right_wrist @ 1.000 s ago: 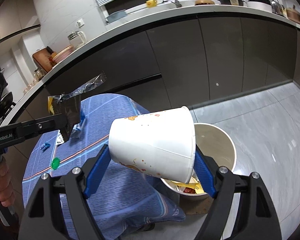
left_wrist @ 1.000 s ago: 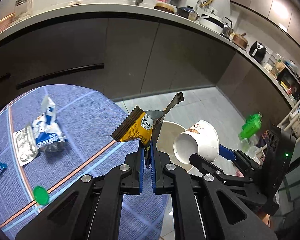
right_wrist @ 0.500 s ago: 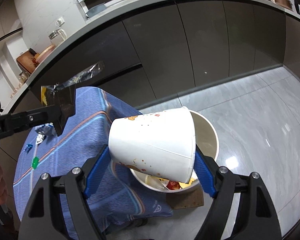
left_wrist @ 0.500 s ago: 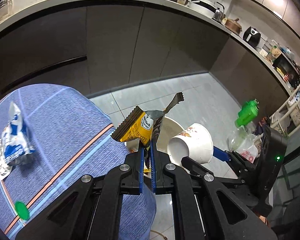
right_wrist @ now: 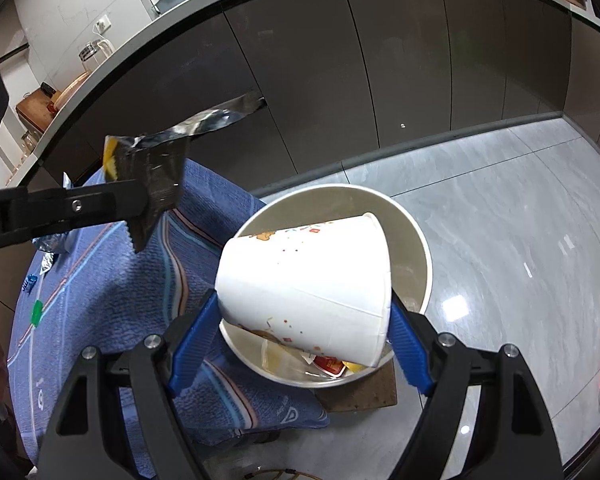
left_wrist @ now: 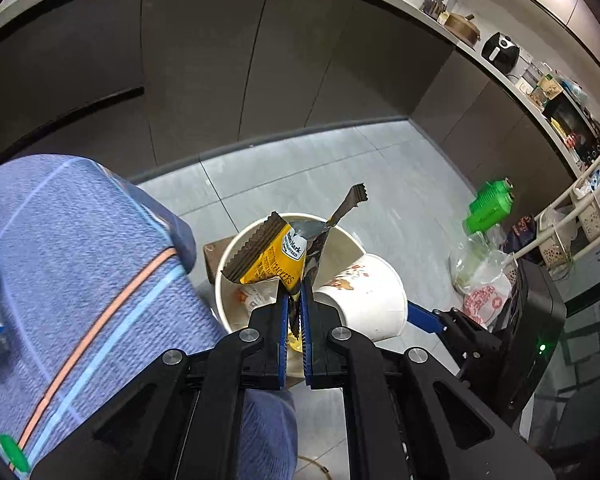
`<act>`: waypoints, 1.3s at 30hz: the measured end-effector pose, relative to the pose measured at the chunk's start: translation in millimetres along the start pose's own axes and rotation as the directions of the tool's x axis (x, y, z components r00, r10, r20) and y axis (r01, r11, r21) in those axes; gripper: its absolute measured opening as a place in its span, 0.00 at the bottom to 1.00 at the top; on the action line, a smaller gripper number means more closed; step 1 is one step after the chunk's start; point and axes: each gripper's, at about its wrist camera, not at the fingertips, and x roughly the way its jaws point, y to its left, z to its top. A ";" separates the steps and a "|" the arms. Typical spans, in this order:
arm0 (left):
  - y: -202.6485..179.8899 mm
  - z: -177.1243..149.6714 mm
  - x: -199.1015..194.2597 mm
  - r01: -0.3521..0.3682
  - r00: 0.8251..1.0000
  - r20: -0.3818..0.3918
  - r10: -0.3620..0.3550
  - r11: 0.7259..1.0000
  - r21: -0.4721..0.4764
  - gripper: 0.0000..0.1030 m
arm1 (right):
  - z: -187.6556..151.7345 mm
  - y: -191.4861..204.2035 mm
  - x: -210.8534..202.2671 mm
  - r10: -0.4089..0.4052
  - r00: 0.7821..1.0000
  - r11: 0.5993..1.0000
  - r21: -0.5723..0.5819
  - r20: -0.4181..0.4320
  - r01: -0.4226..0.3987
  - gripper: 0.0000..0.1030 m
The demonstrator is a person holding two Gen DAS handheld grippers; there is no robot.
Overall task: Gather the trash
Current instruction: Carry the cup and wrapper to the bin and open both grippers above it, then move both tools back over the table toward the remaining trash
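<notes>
Both grippers have sunk toward the bin [right_wrist: 416, 240] since a second ago, and its mouth now sits right under their loads. Nearest, the left gripper [left_wrist: 294, 300] stands pressed together on the bottom edge of a crinkled yellow cracker wrapper [left_wrist: 276, 264] with a foil lining and serrated brown seams. Beside it, the right gripper [right_wrist: 304, 320] stands spread wide, its blue pads clamping a smooth white paper cup [right_wrist: 304, 280] tipped on its side over the bin. To drop cleanly, I would centre each item over the opening, then release; the light wrapper may flutter toward the woven blue tablecloth [right_wrist: 100, 320]. Beyond lie glossy grey floor tiles [right_wrist: 520, 200] and matte dark cabinets [right_wrist: 380, 60].
</notes>
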 end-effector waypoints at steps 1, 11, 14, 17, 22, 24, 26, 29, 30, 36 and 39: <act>-0.2 0.9 3.3 0.003 1.000 -0.004 -0.003 1.000 -0.002 0.05 | -0.4 -0.4 2.9 -0.002 1.000 1.000 -0.001 -0.004 0.002 0.77; -2.3 8.0 29.7 -0.009 1.000 -0.011 0.009 1.000 0.022 0.30 | -2.1 1.7 24.7 -0.012 1.000 0.998 -0.062 -0.016 0.011 0.95; -4.9 8.7 22.7 -0.054 0.998 0.045 0.053 0.998 0.028 0.62 | -5.0 8.2 22.2 -0.037 0.999 0.992 -0.119 0.004 0.037 0.96; -7.0 8.6 15.5 -0.074 0.995 0.075 0.071 0.997 0.028 0.75 | -7.2 8.6 17.6 -0.040 0.999 0.991 -0.130 0.019 0.042 0.97; -4.4 3.8 1.5 -0.103 0.988 0.114 0.101 0.995 0.008 0.86 | -6.7 9.3 7.4 -0.033 0.999 0.993 -0.113 0.029 0.036 0.97; -3.9 2.1 -5.0 -0.104 0.987 0.122 0.102 0.995 0.008 0.86 | -5.5 13.0 2.0 -0.028 0.999 0.993 -0.114 0.036 0.032 0.97; -4.1 -0.4 -12.9 -0.111 0.985 0.132 0.109 0.994 0.005 0.92 | -4.7 17.7 -4.2 -0.021 0.999 0.993 -0.118 0.046 0.027 0.97; -4.6 -6.0 -29.8 -0.123 0.980 0.160 0.121 0.992 0.001 0.91 | -2.6 25.9 -15.4 -0.007 0.998 0.991 -0.136 0.065 0.016 0.97; -2.4 -7.6 -35.2 -0.125 0.978 0.166 0.124 0.992 -0.002 0.91 | -3.5 28.5 -19.7 -0.003 0.997 0.990 -0.140 0.071 0.013 0.97; 9.4 -23.4 -84.7 -0.147 0.963 0.217 0.161 0.986 -0.075 0.91 | 1.3 53.8 -43.8 0.046 0.993 0.984 -0.177 0.105 -0.027 0.97; 22.6 -43.9 -115.0 -0.160 0.953 0.237 0.188 0.978 -0.131 0.92 | 2.8 72.0 -54.3 0.075 0.991 0.976 -0.213 0.115 -0.049 0.97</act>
